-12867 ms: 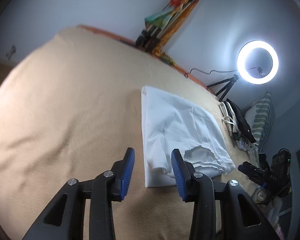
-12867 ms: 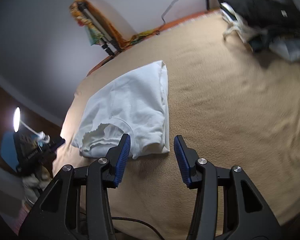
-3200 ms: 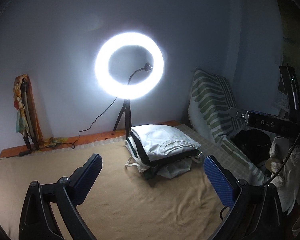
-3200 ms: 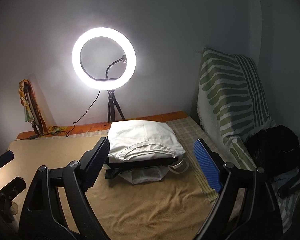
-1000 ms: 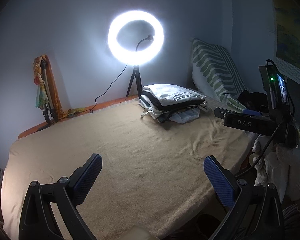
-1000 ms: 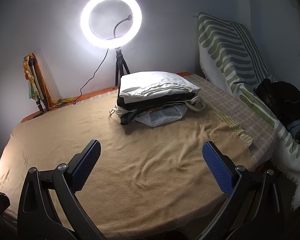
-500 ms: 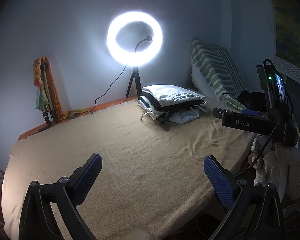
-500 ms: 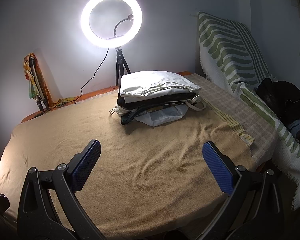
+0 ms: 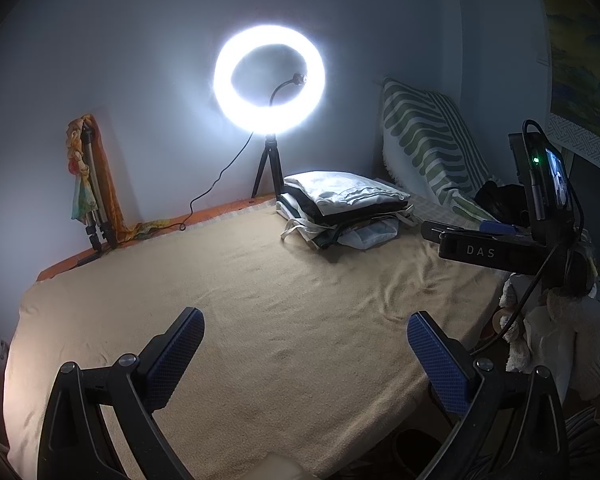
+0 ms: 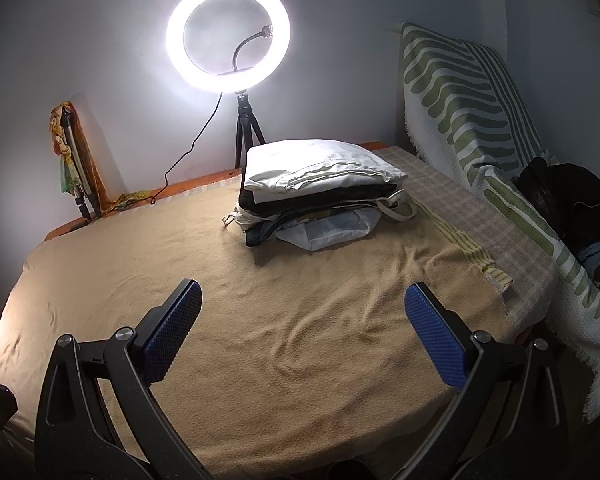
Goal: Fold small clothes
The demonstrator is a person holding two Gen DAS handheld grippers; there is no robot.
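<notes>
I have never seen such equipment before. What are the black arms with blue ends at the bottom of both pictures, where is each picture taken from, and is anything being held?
There is no robot here. A person holds a pair of hand tongs in each hand, and a wide-angle camera on each looks forward along its two fingers. One picture comes from the left tongs, the other from the right tongs. The blue parts are the grip pads. Both tongs are wide open and hold nothing.

Below them lies a tan blanket. At its far side sits a pile of folded clothes, with a white garment on top. Behind the pile a ring light stands on a small tripod. To the right leans a green striped cushion.
</notes>
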